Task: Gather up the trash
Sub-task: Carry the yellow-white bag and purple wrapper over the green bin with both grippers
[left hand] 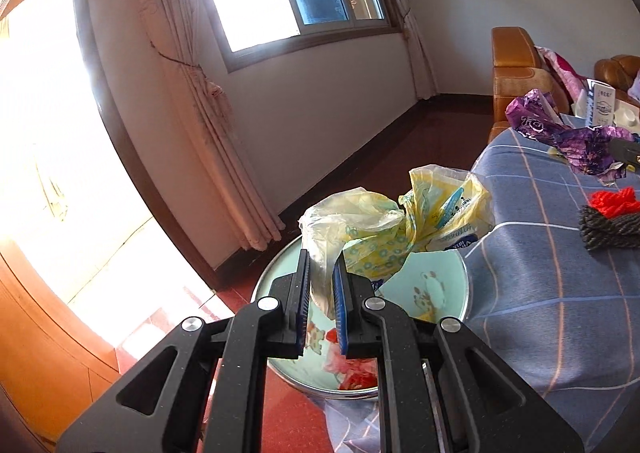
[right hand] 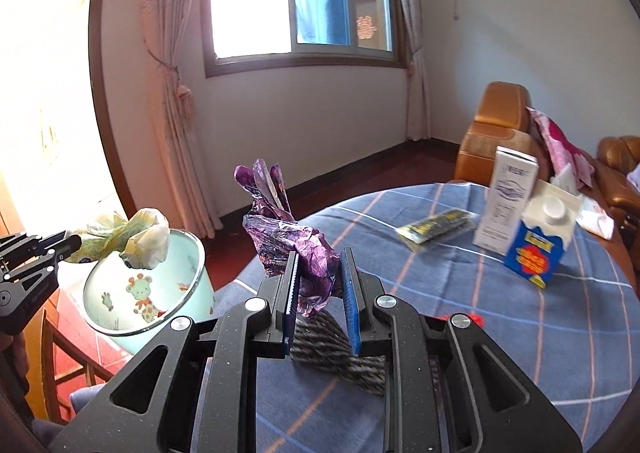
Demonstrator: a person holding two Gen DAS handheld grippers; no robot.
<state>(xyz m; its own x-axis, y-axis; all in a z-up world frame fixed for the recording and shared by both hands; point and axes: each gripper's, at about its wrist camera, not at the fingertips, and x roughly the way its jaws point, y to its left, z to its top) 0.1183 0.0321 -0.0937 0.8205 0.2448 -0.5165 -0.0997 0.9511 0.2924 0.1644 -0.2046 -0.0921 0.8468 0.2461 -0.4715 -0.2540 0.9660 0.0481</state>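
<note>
2 tools: the left tool (left hand: pixel 322 281) and the right tool (right hand: pixel 320 277). 1 yellow plastic bag (left hand: pixel 384 229), 1 purple wrapper (right hand: pixel 296 249), 1 mint bin (right hand: pixel 120 317) at lower left, 2 cartons (right hand: pixel 536 241) at right, 1 dark packet (right hand: pixel 436 229) at centre, 1 bench (right hand: pixel 520 333).

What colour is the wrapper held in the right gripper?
Purple, crinkled wrapper, shown best in the right wrist view.

walls: we are seeing plain white walls (right hand: pixel 320 125) | window: a sliding window (right hand: pixel 304 1) is letting in hard daylight | curtains: pink curtains (right hand: pixel 168 53) are hanging tied back | floor: dark red floor (left hand: pixel 420 141) is showing | furniture: a tan leather sofa (right hand: pixel 496 141) is standing behind a table under a blue checked tablecloth (right hand: pixel 520 333)
</note>
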